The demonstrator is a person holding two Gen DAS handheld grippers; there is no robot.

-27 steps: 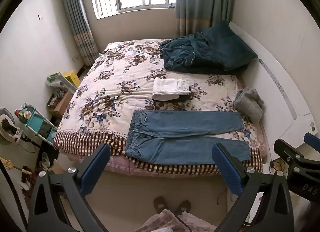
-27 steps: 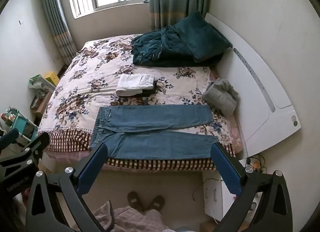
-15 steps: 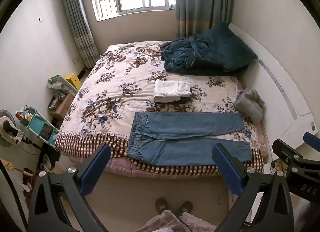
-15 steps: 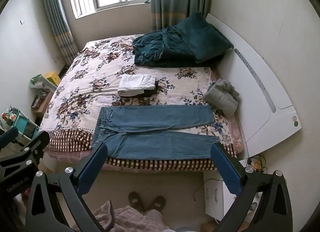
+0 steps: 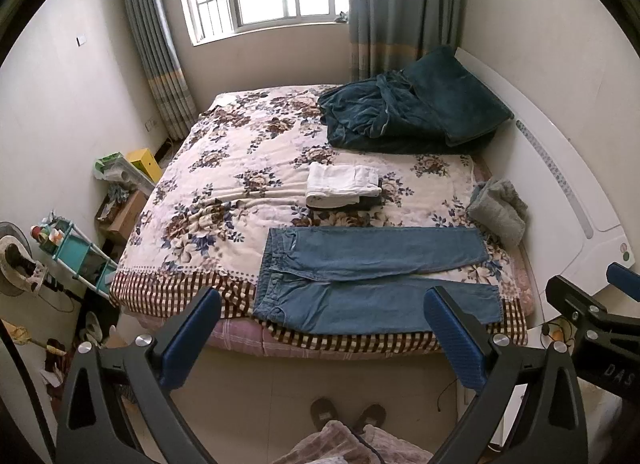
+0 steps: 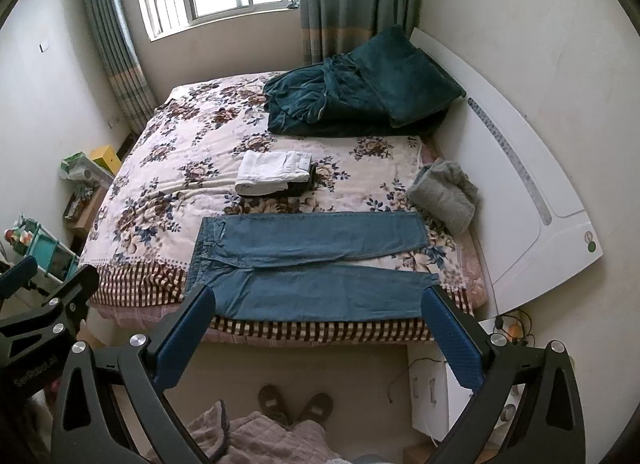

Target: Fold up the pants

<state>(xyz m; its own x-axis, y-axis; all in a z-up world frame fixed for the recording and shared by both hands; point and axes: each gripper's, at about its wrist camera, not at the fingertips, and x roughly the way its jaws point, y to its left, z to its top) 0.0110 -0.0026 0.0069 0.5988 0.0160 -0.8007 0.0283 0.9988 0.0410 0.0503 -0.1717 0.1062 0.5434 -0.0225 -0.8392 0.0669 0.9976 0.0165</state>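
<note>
Blue jeans (image 5: 372, 276) (image 6: 312, 264) lie spread flat along the near edge of the floral bed (image 5: 224, 191) (image 6: 172, 175), waistband to the left and both legs running right. My left gripper (image 5: 320, 340) hangs well above and short of them, over the floor, jaws wide open and empty. My right gripper (image 6: 318, 340) is held the same way, open with nothing between its blue pads (image 6: 452, 340). Each gripper shows at the edge of the other's view.
A folded white garment (image 5: 342, 183) on a dark one sits mid-bed. A teal blanket and pillow (image 5: 416, 111) lie at the head, a grey bundle (image 5: 498, 211) by the white headboard (image 5: 568, 199). A person's slippered feet (image 5: 348, 416) stand below. Shelf clutter (image 5: 72, 248) lines the left wall.
Both views have slid slightly downward over the bed, so the jeans sit a little lower in frame. Both grippers stay wide open; the jeans have not moved.
</note>
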